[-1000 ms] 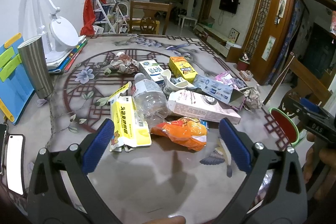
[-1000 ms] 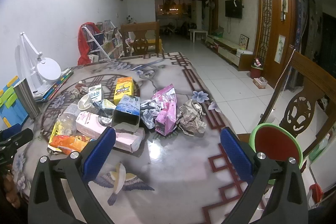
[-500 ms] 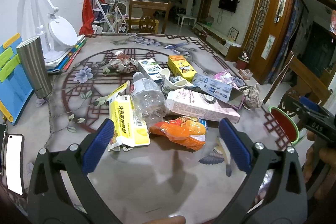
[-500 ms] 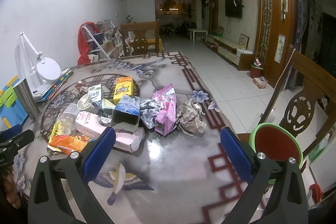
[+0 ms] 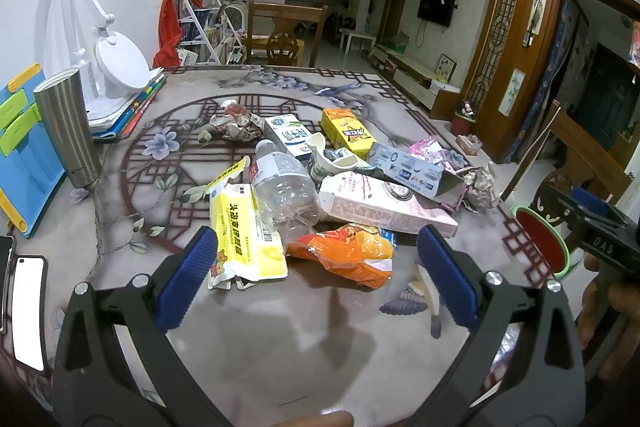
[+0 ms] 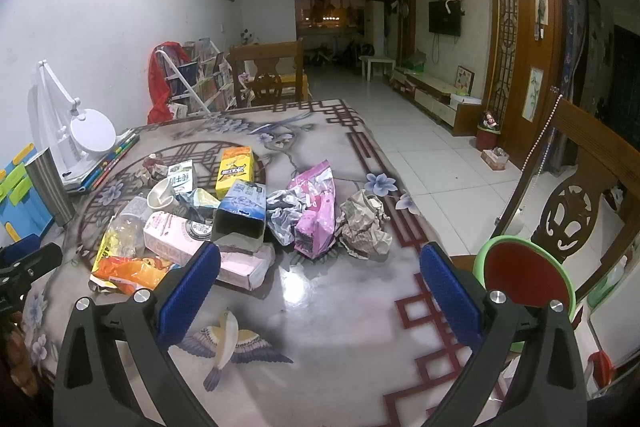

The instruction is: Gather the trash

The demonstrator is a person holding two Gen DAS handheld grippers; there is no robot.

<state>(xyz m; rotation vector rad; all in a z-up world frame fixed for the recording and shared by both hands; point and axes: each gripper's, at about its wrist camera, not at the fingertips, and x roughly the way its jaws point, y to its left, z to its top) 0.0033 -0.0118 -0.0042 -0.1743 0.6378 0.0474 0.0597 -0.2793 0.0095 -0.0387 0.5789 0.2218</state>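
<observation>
Left wrist view: left hand-held gripper (image 5: 316,271), jaws spread wide, holding nothing, clear of the tabletop (image 5: 280,339). Between its blue pads (image 5: 188,283), lower centre of frame: orange snack bag (image 5: 344,257); yellow wrapper (image 5: 244,235) to its left; crushed clear bottle (image 5: 286,195) and pink carton (image 5: 384,207) just behind. Steel tumbler (image 5: 68,135) stands at left edge.

Right wrist view: right hand-held gripper (image 6: 320,287), jaws equally wide, empty, touching nothing. Trash pile sits left of centre; pink foil bag (image 6: 318,215) and crumpled paper (image 6: 364,227) at its right side. Red-and-green bin (image 6: 524,275) at lower right, off the tabletop.
</observation>
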